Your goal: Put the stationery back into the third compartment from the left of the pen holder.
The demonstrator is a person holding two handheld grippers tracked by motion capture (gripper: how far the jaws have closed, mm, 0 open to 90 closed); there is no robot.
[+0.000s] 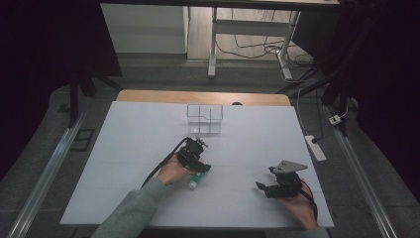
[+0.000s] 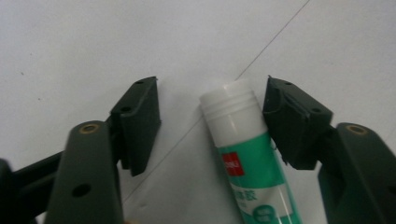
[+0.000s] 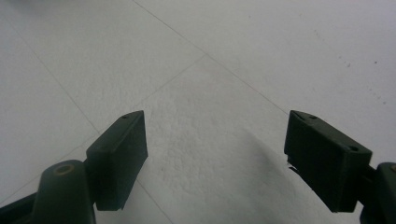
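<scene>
A green and white glue stick (image 2: 250,161) with a white cap lies on the white table sheet. My left gripper (image 2: 210,116) stands open around it, the stick lying close against the right jaw and apart from the left one. From above, the glue stick (image 1: 196,179) pokes out under the left gripper (image 1: 195,161) near the table's middle. My right gripper (image 1: 270,187) rests near the front right, open, with bare sheet between its jaws (image 3: 215,140).
A clear plastic organiser with compartments (image 1: 204,119) stands at the back middle of the white sheet (image 1: 148,129). The table's front edge lies just below both hands. A power strip (image 1: 315,148) and cables lie on the floor to the right.
</scene>
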